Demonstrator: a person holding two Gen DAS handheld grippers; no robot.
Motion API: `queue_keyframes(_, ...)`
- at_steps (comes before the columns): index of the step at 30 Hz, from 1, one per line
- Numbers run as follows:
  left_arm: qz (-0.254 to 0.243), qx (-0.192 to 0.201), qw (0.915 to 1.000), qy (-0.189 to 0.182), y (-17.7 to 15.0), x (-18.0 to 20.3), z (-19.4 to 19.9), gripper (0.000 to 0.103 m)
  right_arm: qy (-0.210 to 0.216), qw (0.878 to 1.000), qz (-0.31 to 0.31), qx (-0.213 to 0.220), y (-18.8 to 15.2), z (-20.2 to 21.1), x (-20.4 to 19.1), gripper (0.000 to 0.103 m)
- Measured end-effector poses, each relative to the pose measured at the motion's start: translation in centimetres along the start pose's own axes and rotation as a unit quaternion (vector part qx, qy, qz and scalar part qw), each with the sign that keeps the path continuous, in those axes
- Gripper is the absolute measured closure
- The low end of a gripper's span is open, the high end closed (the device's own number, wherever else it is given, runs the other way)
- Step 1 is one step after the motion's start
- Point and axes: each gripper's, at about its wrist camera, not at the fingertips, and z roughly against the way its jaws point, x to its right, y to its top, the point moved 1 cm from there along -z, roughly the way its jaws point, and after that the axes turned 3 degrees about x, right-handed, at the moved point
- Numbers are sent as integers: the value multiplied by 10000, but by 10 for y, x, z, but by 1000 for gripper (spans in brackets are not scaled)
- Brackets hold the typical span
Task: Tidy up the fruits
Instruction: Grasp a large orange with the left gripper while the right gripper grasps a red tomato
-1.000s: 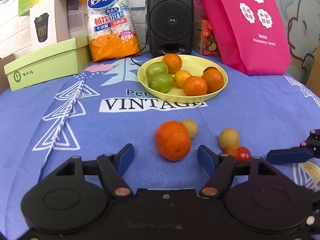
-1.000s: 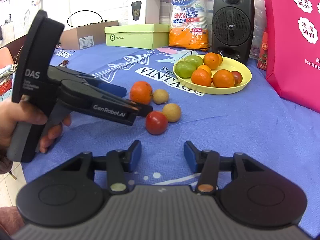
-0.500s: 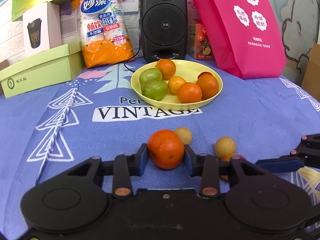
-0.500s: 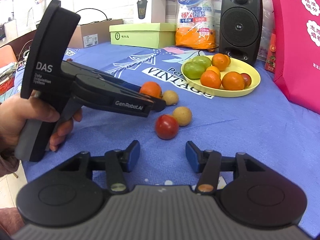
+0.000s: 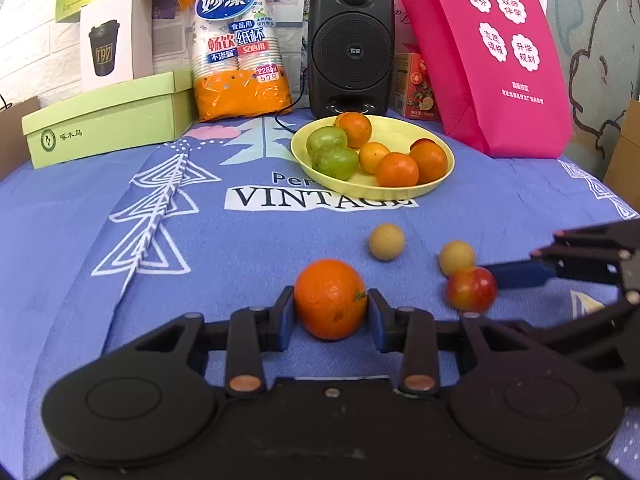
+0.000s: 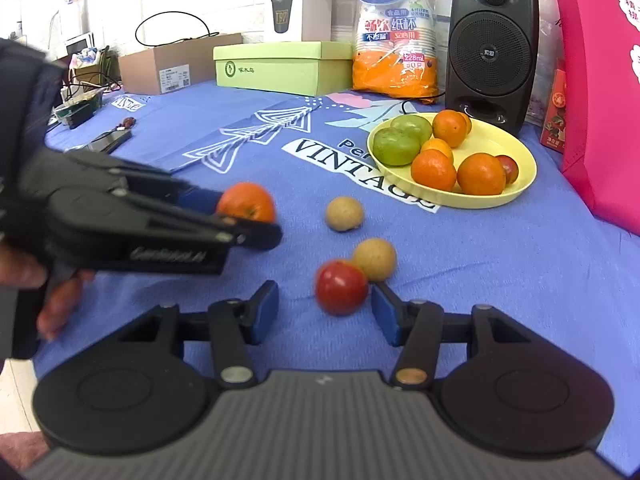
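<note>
Left hand-held gripper (image 5: 330, 314) closed onto orange (image 5: 330, 298); right hand-held gripper (image 6: 325, 312) open; plate (image 5: 400, 191) holds fruit.

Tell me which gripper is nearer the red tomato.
Right. The right gripper has the red tomato between its open fingers, near the right one; the left gripper, clamped on the orange, sits off to one side.

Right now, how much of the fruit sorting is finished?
Mostly done: seven fruits sit in the yellow plate. In hand: the left tongs are shut on the orange. Left: the tomato, between the open right tongs, and two small tan fruits on the blue cloth.
</note>
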Motion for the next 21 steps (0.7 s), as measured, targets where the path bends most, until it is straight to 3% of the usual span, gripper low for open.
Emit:
queue_keyframes(3,-20,15,10000,13,-3,3,1,67,-27,10000,26,0,1,-2,1,61)
queue_keyframes(6,4,11,10000,-8,-5,2,3,67,-82,10000,-8,41,0,1,3,75)
queue_keyframes(21,-154,-37,9996,-216,-17,8,30,68,-173,9997,-181,60,-29,50,13,76)
